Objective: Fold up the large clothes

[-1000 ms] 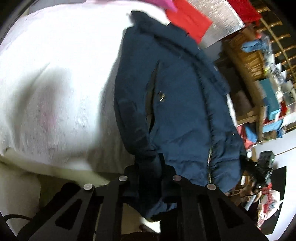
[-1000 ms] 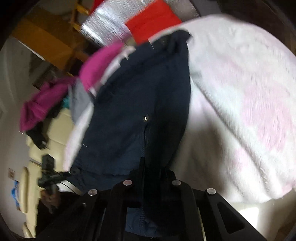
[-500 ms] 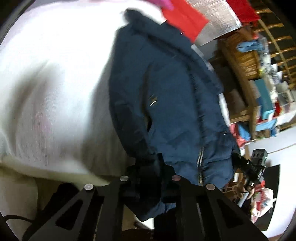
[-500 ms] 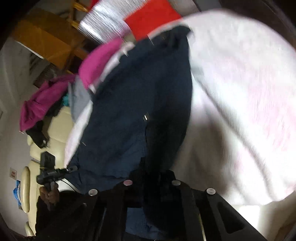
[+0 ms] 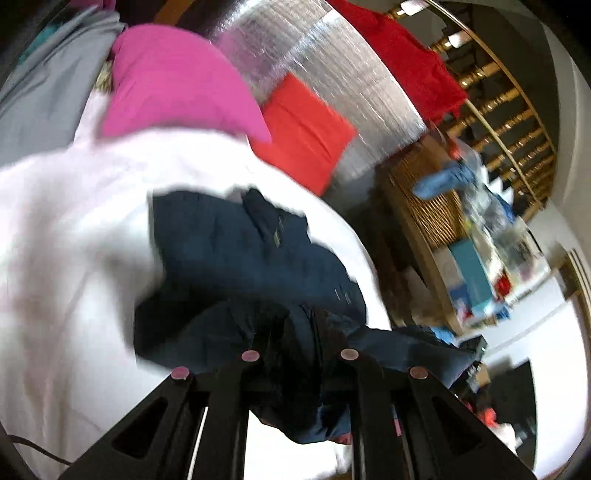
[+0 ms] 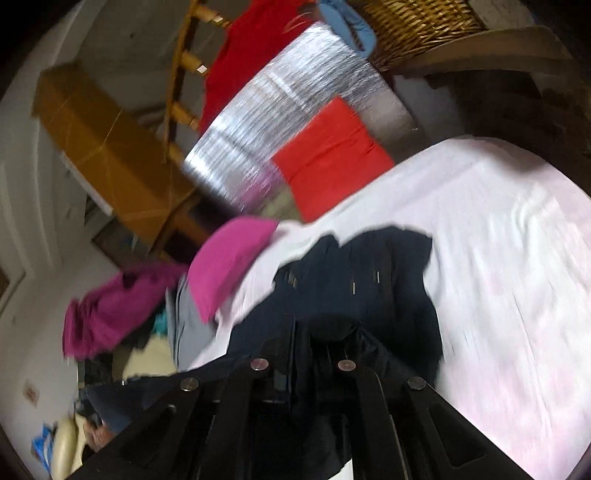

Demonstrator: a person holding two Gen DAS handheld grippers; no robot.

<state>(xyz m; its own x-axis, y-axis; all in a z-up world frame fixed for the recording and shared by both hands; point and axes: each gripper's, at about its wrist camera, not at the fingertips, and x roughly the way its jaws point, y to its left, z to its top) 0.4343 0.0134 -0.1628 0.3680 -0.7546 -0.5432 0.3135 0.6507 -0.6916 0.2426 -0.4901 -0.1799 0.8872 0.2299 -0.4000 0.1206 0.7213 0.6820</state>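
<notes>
Colours I note from both wrist views: jacket (image 5: pixel 236 251) dark navy, plain, with small pale metal flecks. Bed cover (image 5: pixel 66 229) white, with faint pink blotches in the right view. Folded cloth (image 5: pixel 177 81) bright magenta; beside it a grey garment (image 5: pixel 40 96). Flat orange-red piece (image 5: pixel 303 129) against a silver, fine-gridded foil sheet (image 5: pixel 332 66). Darker red cloth (image 5: pixel 410 62) over golden wood rails. Wicker basket (image 6: pixel 417 26) tan, woven. Both tools (image 5: pixel 301 325) (image 6: pixel 303 332) I see as matte black.
</notes>
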